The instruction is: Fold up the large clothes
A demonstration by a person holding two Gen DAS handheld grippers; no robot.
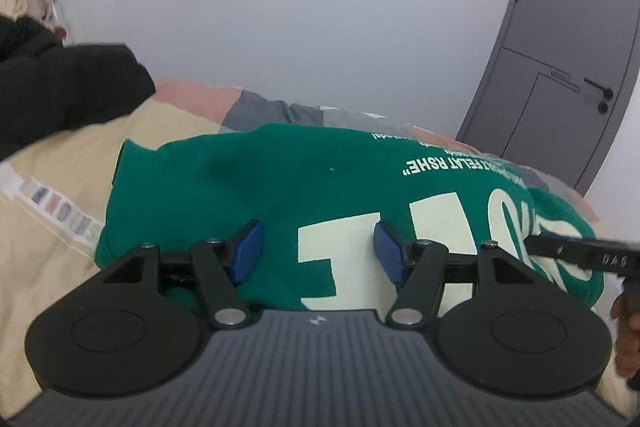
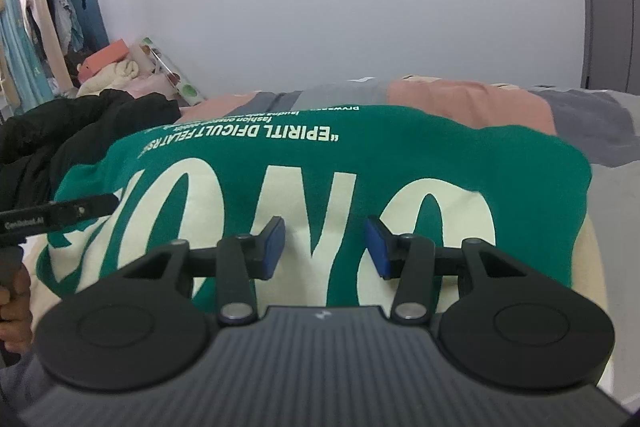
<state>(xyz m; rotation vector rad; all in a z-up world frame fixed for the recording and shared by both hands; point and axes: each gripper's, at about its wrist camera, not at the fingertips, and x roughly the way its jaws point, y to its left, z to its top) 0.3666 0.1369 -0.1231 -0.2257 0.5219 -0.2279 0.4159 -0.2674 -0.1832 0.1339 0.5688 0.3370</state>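
Observation:
A green sweatshirt [image 1: 280, 183] with large cream letters lies folded on the bed; it also fills the middle of the right wrist view [image 2: 312, 163]. My left gripper [image 1: 318, 251] is open and empty just above its near edge, over the left half. My right gripper [image 2: 325, 247] is open and empty above the near edge of the right half. The right gripper's finger tip shows at the right edge of the left wrist view [image 1: 580, 253]. The left gripper's finger shows at the left of the right wrist view [image 2: 60, 213].
The bed [image 1: 52, 239] has a cream, pink and grey patchwork cover. A black garment [image 1: 60, 87] is piled at the left, also in the right wrist view [image 2: 80, 123]. A grey door [image 1: 560, 39] stands at the right. Hanging clothes [image 2: 36, 7] and boxes are at the far left.

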